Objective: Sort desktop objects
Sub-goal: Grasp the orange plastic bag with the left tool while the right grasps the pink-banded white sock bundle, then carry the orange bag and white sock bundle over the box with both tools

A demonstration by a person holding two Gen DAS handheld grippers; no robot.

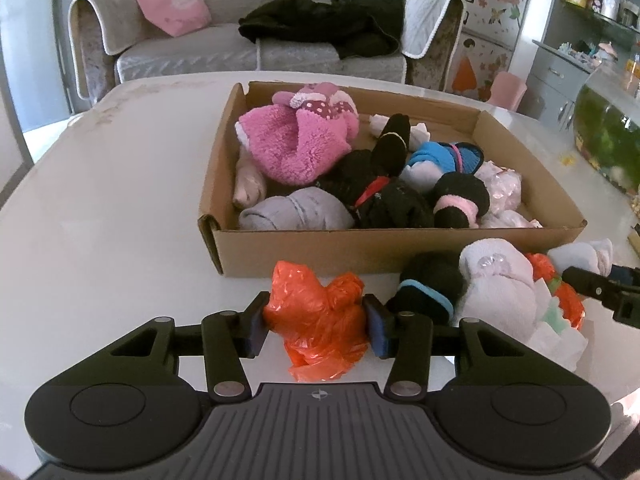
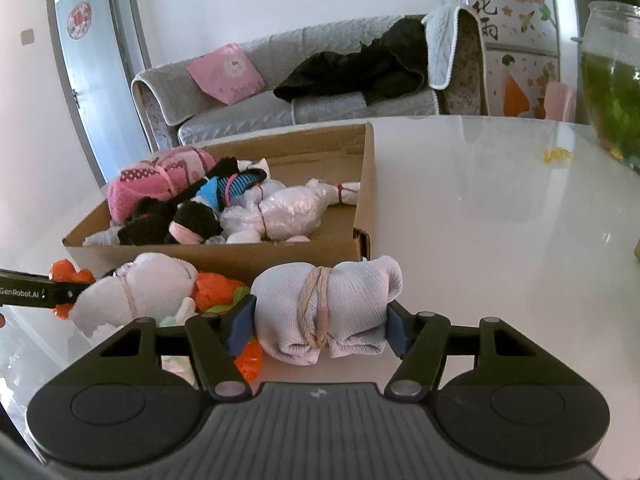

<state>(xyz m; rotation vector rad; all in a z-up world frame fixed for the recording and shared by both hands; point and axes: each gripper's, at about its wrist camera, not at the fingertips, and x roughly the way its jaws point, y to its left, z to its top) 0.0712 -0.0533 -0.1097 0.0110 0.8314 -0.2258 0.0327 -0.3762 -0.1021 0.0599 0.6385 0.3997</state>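
My left gripper [image 1: 317,322] is shut on a crumpled orange plastic bag [image 1: 316,312] on the white table, just in front of the cardboard box [image 1: 360,248]. My right gripper [image 2: 320,326] is shut on a pale lilac cloth bundle [image 2: 326,308] tied with a pink band, near the box's front right corner [image 2: 352,248]. The box holds several rolled socks and bundles: a pink fluffy one [image 1: 296,140], black ones [image 1: 384,196], a grey one [image 1: 296,210]. Between my grippers lie a black sock roll with a blue stripe [image 1: 430,284], a white bundle [image 1: 496,280] and another orange bag [image 2: 216,286].
A glass fishbowl with green water [image 2: 612,80] stands at the table's right side. A small yellow scrap [image 2: 556,155] lies near it. Behind the table is a grey sofa [image 1: 192,52] with a pink cushion and dark clothes. The table's left part [image 1: 100,200] is bare.
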